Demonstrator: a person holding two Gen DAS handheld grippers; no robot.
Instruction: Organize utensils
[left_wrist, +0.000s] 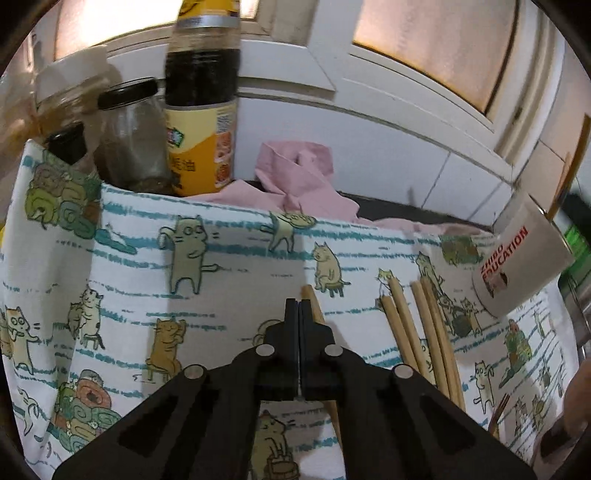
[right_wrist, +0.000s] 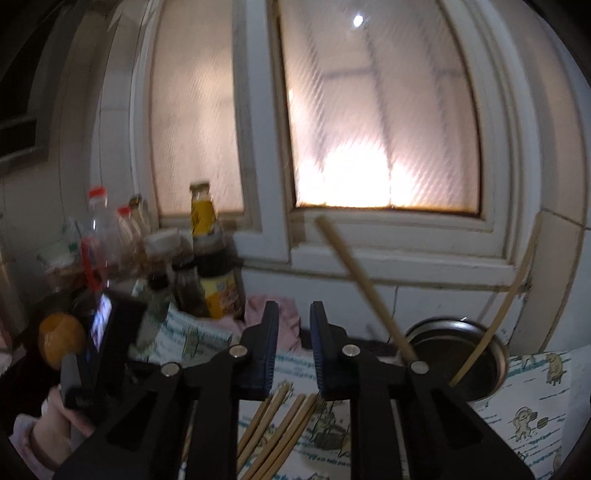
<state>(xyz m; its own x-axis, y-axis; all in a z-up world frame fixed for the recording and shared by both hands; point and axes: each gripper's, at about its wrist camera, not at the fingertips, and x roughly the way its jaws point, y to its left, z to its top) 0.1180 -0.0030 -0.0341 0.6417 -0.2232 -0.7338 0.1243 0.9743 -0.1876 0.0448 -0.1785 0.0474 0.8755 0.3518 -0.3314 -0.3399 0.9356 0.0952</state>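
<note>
Loose bamboo chopsticks (left_wrist: 424, 332) are found on the cat-print cloth (left_wrist: 221, 266). The left gripper (left_wrist: 300, 306) is clenched empty; the right gripper (right_wrist: 294, 314) is parted, grasping nothing. The sticks are judged light, stiff and slippery, best pinched mid-length.

black left gripper (left_wrist: 299, 306) with silver pivot screws (left_wrist: 264, 349); pink sleeve (right_wrist: 26, 439).

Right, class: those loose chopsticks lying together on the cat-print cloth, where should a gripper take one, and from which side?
Take the group's leftmost chopstick near its far end, from above, jaws across the shaft. The sticks lie flat on the cloth, close together, fanning apart only at that end.
</note>
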